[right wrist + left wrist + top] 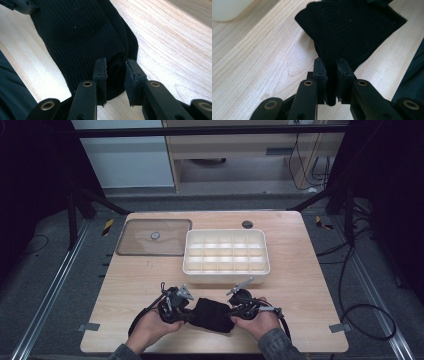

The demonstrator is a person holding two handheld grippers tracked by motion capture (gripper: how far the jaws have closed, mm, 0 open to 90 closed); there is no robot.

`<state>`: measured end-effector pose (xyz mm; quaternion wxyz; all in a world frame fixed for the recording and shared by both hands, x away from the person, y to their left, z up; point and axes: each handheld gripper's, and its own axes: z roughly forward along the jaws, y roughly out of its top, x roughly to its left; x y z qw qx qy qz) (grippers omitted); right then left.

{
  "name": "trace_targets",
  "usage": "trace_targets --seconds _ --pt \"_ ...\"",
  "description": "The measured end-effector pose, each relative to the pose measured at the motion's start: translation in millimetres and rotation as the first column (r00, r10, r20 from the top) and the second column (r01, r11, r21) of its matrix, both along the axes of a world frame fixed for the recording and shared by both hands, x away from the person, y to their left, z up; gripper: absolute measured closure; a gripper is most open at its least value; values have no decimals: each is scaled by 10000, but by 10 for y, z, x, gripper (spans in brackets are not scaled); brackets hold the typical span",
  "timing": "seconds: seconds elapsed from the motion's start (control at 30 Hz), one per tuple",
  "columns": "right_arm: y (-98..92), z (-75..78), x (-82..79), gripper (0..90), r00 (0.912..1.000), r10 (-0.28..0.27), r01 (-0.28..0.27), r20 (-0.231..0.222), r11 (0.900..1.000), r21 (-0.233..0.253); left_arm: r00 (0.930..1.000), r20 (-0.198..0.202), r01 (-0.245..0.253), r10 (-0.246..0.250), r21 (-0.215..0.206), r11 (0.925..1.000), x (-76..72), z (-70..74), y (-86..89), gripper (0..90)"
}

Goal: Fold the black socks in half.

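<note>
Gripping a black knitted cloth from both ends, you hold it low over the near edge of the table, between your two hands. Your left gripper is clenched on one edge of the cloth: in the left gripper view the fabric is pinched between the two black jaws and fans out beyond them above the wood. Your right gripper bites the opposite, rounded edge; in the right gripper view its jaws stand a little wider, with a thick fold of the knit between them. In the high view your left hand and right hand come in from the bottom edge, with the cloth spanning the gap between the grippers. Beyond the cloth, near mid-table, stands a white tray divided into small compartments. Just left of the tray a clear lid with a round knob lies flat on the table.
</note>
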<state>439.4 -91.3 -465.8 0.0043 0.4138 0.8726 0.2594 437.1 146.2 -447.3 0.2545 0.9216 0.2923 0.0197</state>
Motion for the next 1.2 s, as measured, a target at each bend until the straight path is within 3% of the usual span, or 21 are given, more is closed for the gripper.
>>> trace_targets --seconds 0.27,0.77,1.2 --pt "10 -2 7 738 10000 23 -23 5 10000 6 10000 71 18 -16 -231 9997 1 70 -13 796" --pt "52 -3 29 746 10000 -45 45 -4 9999 108 9995 309 14 -5 -287 9996 27 152 -40 807" --pt "85 -1 47 745 10000 -57 56 12 9999 148 9978 546 396 -375 -394 9984 -9 236 -179 808"
